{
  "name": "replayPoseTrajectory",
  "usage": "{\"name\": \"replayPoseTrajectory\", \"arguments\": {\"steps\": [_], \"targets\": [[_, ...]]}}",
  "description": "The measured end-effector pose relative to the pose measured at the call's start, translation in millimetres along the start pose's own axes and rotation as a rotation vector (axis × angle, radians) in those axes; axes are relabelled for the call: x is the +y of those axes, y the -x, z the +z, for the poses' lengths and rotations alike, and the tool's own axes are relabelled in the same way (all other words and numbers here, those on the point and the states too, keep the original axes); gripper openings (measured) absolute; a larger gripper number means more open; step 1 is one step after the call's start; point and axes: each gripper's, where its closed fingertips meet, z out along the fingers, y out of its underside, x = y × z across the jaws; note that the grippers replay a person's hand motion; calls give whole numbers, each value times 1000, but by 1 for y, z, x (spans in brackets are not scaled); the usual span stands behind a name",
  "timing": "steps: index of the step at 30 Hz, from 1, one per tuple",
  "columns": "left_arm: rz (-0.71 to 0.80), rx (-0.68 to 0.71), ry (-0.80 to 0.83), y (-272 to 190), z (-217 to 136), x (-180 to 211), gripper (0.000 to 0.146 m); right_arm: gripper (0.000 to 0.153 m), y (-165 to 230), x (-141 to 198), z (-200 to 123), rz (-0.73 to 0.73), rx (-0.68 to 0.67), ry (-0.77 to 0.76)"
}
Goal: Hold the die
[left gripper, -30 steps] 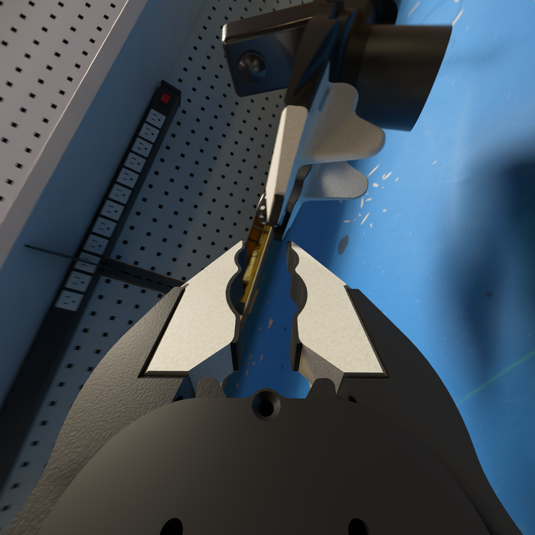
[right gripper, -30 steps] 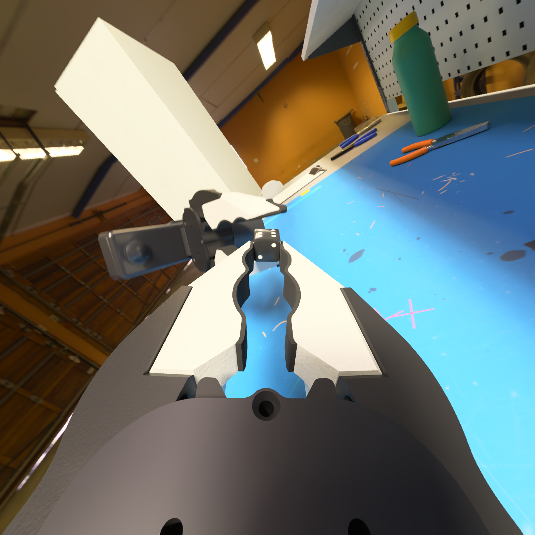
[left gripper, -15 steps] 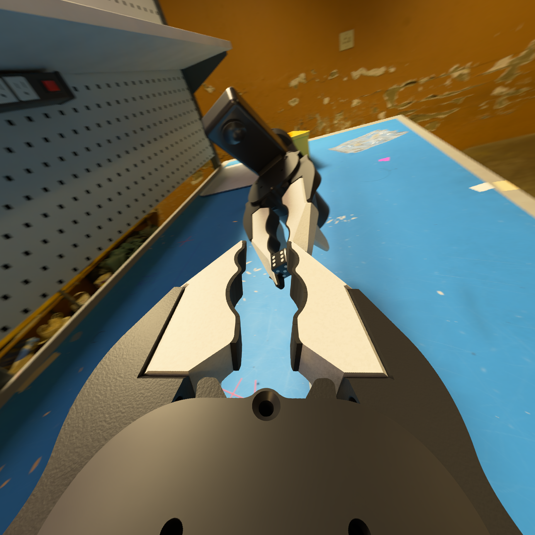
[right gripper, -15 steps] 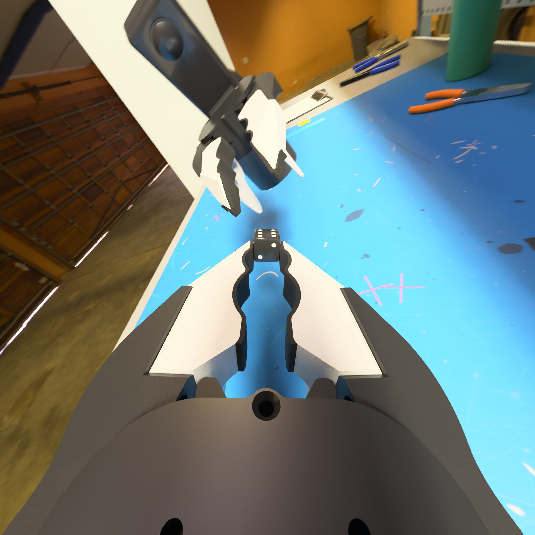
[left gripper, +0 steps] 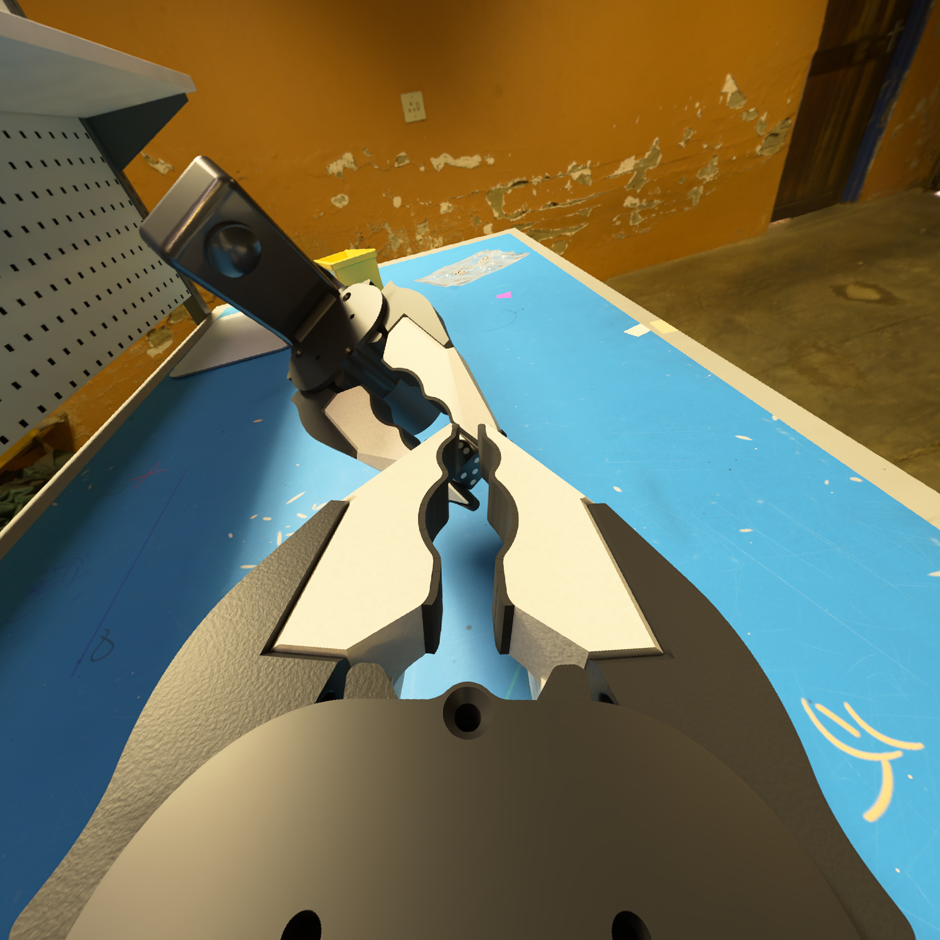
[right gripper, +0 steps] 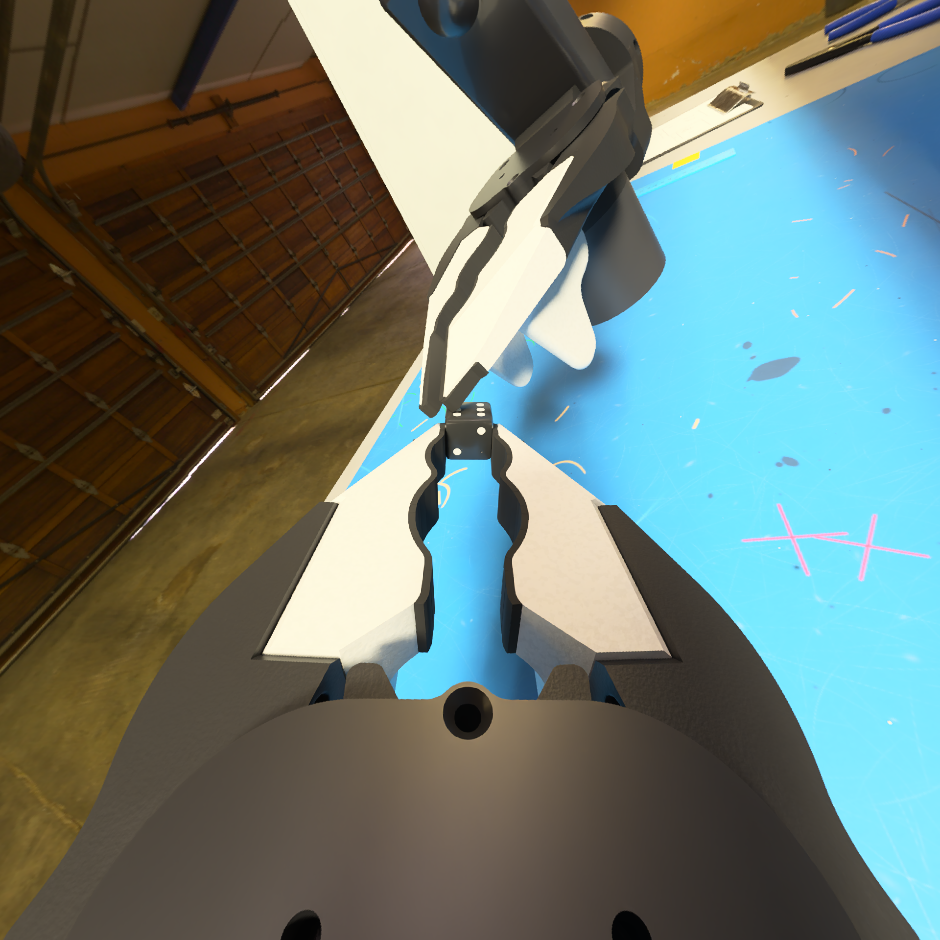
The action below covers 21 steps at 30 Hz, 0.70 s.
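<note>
Jaws of the right gripper (right gripper: 468,437) clenched on the black die (right gripper: 468,431); left gripper (left gripper: 467,447) jaws parted around it.

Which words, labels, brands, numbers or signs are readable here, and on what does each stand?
No words, brands or numbers can be read.
Die: white pips only.
Blue table: pink crosses and a yellow scribble, no letters.
Clear bag at the table's far end: too small to read.

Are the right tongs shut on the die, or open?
Shut on the die: the right tongs pinch the black die between their tips, above the blue table.
</note>
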Motion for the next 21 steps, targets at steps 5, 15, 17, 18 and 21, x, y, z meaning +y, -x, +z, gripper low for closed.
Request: {"name": "replayPoseTrajectory", "arguments": {"steps": [5, 15, 17, 18, 21], "targets": [[2, -13, -17, 2, -1, -3, 3, 16, 0, -4, -2, 2, -3, -22], [-47, 11, -95, 3, -8, -12, 0, 16, 1, -12, -6, -9, 2, -70], [-46, 13, -96, 3, -8, -12, 0, 16, 1, -12, -6, -15, 10, -65], [-47, 7, -98, 4, -8, -12, 0, 16, 0, -12, -6, -15, 14, -67], [-53, -16, -109, 9, -11, -12, 0, 16, -2, -14, -9, -13, 25, -81]]}}
